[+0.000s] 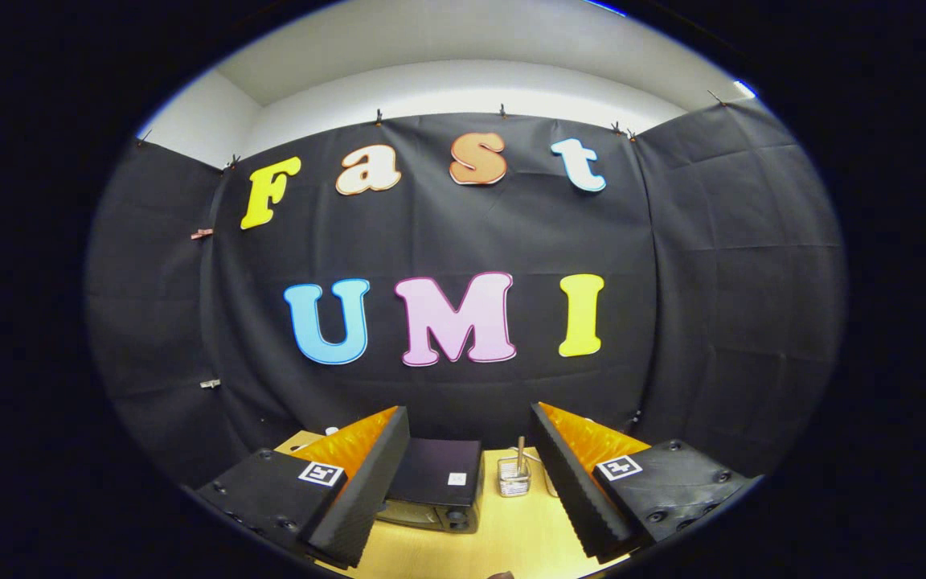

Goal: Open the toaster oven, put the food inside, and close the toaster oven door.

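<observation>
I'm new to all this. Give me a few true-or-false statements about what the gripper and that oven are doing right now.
1. The gripper is open, holding nothing. True.
2. The toaster oven sits on the wooden table. True.
3. The fingers are clamped on the oven's door. False: they are spread apart above the table, touching nothing, with the oven seen between them.
4. A small wire rack stands on top of the oven. False: it stands on the table beside the oven.

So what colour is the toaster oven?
Black, seen in the gripper view: toaster oven, between the open fingers.
</observation>
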`<state>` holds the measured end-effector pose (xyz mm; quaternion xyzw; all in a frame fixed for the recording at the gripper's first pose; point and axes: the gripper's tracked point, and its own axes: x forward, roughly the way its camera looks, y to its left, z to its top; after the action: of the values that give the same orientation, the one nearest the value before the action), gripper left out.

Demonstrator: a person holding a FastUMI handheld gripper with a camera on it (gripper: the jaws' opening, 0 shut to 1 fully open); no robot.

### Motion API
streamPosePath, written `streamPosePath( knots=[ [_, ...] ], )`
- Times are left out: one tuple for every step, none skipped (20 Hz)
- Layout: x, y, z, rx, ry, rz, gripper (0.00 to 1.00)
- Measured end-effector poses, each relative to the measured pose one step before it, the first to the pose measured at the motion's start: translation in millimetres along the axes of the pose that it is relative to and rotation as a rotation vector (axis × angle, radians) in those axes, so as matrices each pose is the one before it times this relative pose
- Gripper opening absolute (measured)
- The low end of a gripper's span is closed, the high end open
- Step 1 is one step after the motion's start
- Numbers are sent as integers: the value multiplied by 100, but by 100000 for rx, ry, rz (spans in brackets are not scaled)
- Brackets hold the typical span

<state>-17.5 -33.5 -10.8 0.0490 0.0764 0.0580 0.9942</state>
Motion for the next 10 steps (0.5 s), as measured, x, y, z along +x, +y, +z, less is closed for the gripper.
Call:
streamPosePath(
  knots=[
    [-235, -1082, 483, -72, -812, -593, 98],
    [-230, -1043, 488, 26, -1207, -820, 98],
    [-222, -1068, 445, -75, -1178, -953, 98],
    [-240, -1142, 522, -42, -1394, -1129, 98],
    [-233, -1069, 518, 156, -1507, -1068, 98],
    [-80, -733, 377, 261, -1361, -761, 98],
    [-167, -693, 419, -111, -1411, -648, 98],
    [-82, -657, 10, 40, -469, -716, 98],
    [144, -597, -40, -270, -23, -254, 98],
    [-188, -572, -103, -86, 278, -445, 98]
  ],
)
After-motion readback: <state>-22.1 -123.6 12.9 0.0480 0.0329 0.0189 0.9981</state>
